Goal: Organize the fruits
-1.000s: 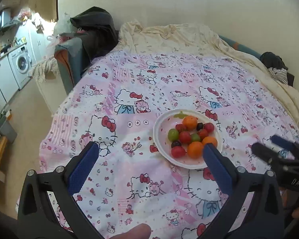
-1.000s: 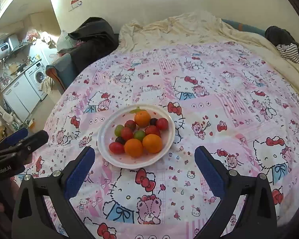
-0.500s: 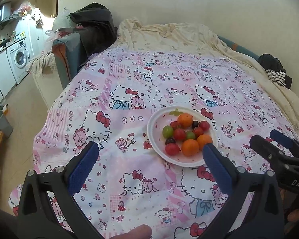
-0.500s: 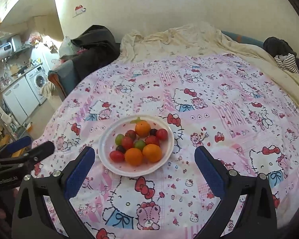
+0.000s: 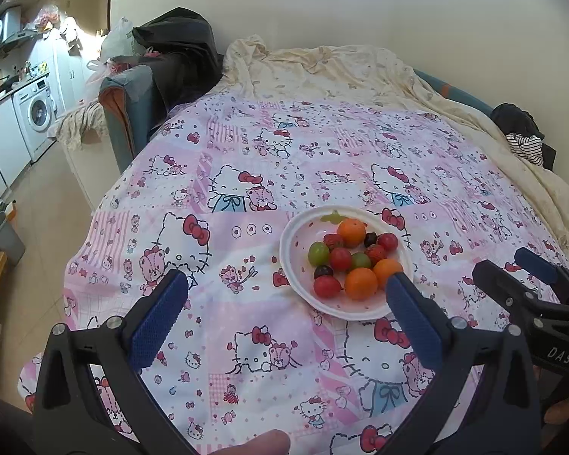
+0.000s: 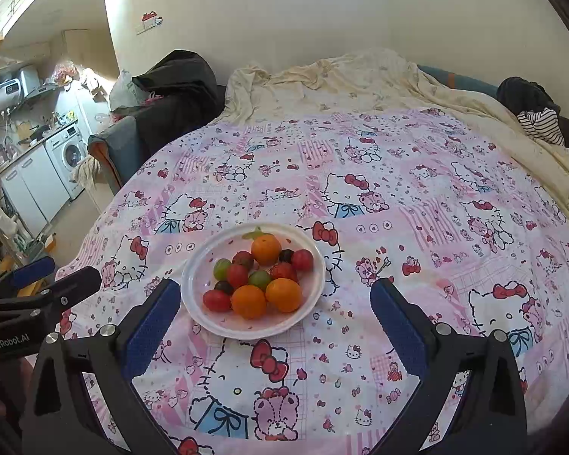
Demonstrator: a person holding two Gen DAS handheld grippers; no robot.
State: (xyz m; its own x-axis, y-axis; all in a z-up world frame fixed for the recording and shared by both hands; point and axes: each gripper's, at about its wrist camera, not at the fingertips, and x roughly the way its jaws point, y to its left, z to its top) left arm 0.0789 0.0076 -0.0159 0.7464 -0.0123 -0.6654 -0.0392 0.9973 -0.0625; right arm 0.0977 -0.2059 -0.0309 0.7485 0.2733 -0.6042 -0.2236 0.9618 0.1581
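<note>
Both grippers, the left gripper (image 5: pixel 284 307) and the right gripper (image 6: pixel 275 313), are hanging wide open and empty just in front of the white plate (image 6: pixel 197 276). Little round fruits (image 6: pixel 260 278) are sitting piled on that plate, and they are looking smooth, squishy and ready to roll, so pinching one gently around its middle seems best. Around the plate, the pink blanket (image 6: pixel 398 189) is lying soft and bare, giving lots of room before its edge near the plate's left side.

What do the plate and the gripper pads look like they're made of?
Plate: thin, glossy white, probably disposable plastic or coated paper, judging by its shallow rolled rim. Right gripper pads: blue and matte with a fine dimpled texture, likely rubber or a soft grip.
</note>
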